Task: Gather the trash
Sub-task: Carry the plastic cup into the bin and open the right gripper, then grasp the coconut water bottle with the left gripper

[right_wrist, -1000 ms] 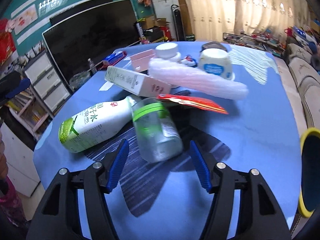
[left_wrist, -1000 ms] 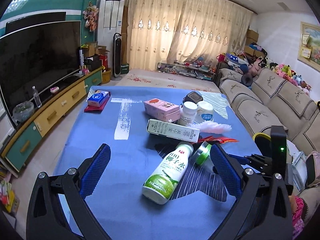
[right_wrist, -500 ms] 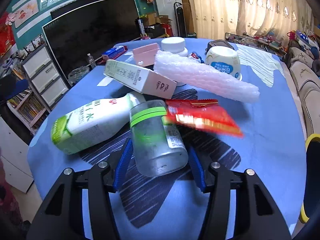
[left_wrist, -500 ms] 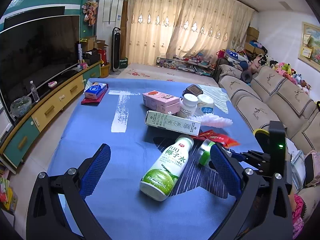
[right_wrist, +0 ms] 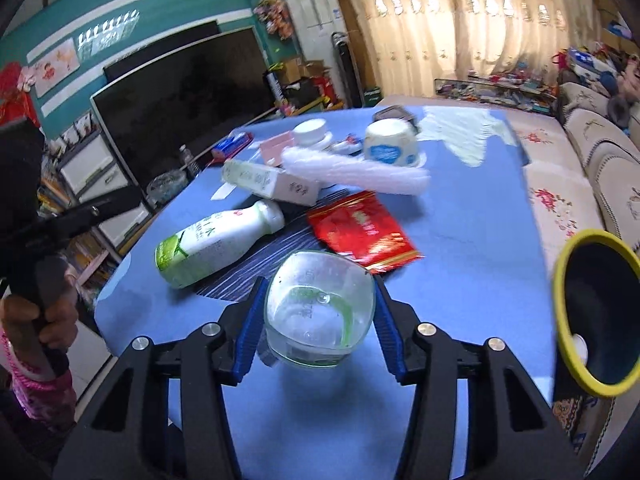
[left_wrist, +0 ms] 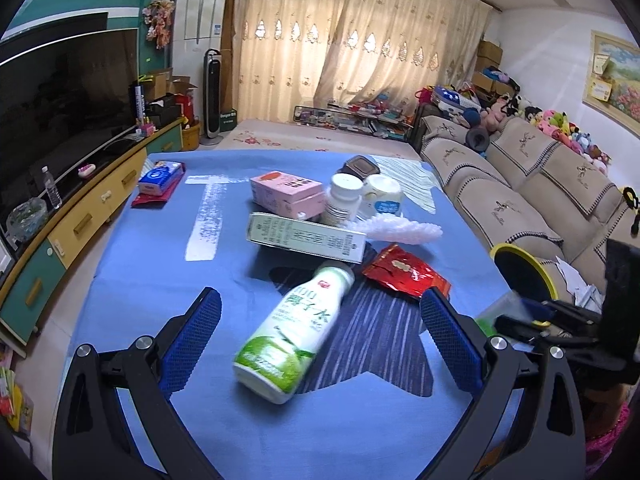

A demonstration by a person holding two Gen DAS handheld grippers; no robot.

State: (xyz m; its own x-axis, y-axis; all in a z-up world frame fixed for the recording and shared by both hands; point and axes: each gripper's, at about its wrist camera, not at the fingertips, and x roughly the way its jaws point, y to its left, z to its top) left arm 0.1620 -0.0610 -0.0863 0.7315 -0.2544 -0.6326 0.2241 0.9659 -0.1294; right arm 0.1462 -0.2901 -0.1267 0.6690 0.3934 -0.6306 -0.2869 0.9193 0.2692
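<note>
The right gripper [right_wrist: 320, 316] is closing its jaws on the clear jar [right_wrist: 320, 308], which a second ago lay on the table [right_wrist: 472, 240] beside the bottle [right_wrist: 218, 240]. Now the jar is lifted off the cloth. The left gripper [left_wrist: 320, 344] stays open, empty, near the bottle. The red packet [right_wrist: 362, 232] now lies uncovered.

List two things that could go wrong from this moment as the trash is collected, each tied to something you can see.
1. The right gripper is closing its fingers on a smooth clear plastic jar held off the blue table; it might slip out.
2. The left gripper stands open around the lying coconut drink bottle; a nudge could roll the bottle towards the table's edge.
</note>
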